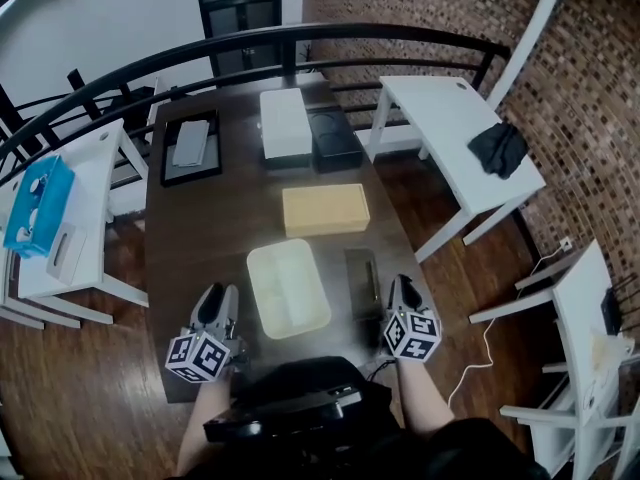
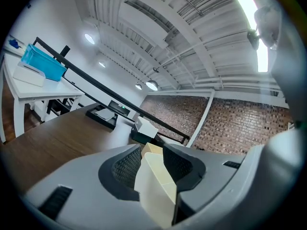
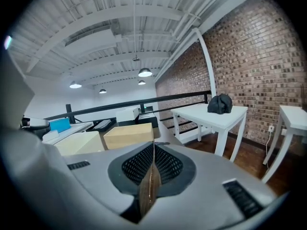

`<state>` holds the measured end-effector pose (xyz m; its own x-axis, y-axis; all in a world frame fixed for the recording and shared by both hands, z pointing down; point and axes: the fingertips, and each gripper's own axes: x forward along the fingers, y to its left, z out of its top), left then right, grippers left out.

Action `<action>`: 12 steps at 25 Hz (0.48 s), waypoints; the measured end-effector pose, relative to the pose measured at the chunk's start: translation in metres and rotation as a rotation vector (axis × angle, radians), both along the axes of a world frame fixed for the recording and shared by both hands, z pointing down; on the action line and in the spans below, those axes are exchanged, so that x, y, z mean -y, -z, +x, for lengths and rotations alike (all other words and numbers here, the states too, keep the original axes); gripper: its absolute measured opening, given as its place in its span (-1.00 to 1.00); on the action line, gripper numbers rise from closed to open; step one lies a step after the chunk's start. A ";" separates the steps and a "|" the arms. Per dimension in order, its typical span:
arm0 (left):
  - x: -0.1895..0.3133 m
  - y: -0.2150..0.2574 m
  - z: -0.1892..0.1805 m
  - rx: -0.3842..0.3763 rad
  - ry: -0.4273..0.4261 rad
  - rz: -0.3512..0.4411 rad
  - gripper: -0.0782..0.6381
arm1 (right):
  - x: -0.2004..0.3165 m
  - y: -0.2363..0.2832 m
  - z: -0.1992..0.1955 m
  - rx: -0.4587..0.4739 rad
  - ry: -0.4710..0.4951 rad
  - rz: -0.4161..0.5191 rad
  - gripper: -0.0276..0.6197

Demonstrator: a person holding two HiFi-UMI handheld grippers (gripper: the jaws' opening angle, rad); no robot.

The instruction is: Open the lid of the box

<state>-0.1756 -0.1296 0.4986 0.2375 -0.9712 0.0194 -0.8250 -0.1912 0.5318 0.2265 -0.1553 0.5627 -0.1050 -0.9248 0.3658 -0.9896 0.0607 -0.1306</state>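
Note:
A tan closed box [image 1: 325,210] lies flat in the middle of the dark table [image 1: 200,238]. Nearer me sits a cream open-topped box [image 1: 288,288], and a flat dark panel [image 1: 362,273] lies at its right. My left gripper [image 1: 220,296] rests left of the cream box, apart from it and open. In the left gripper view the cream box [image 2: 156,186] and the tan box [image 2: 149,148] show through the gap of the left gripper [image 2: 151,152]. My right gripper [image 1: 402,286] sits right of the dark panel, shut and holding nothing. In the right gripper view the right gripper [image 3: 153,150] points past the tan box [image 3: 128,135].
A white box [image 1: 285,123] and a black box [image 1: 335,138] stand at the table's far end, with a black tray [image 1: 190,148] to their left. White tables flank the dark one: one holds a black cloth [image 1: 498,148], the other a blue crate [image 1: 38,203]. A curved black railing [image 1: 300,33] runs behind.

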 end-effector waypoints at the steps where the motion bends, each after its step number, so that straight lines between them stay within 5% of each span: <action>1: -0.001 0.000 0.002 0.003 -0.002 -0.002 -0.39 | 0.000 -0.001 0.000 0.000 0.002 -0.003 -0.88; 12: -0.004 -0.003 0.003 0.053 -0.049 0.003 -0.39 | 0.011 0.014 -0.015 -0.008 0.067 0.017 -0.91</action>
<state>-0.1722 -0.1257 0.5017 0.2834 -0.9585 0.0309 -0.8419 -0.2332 0.4866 0.2112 -0.1666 0.5490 -0.1643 -0.9219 0.3509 -0.9842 0.1292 -0.1214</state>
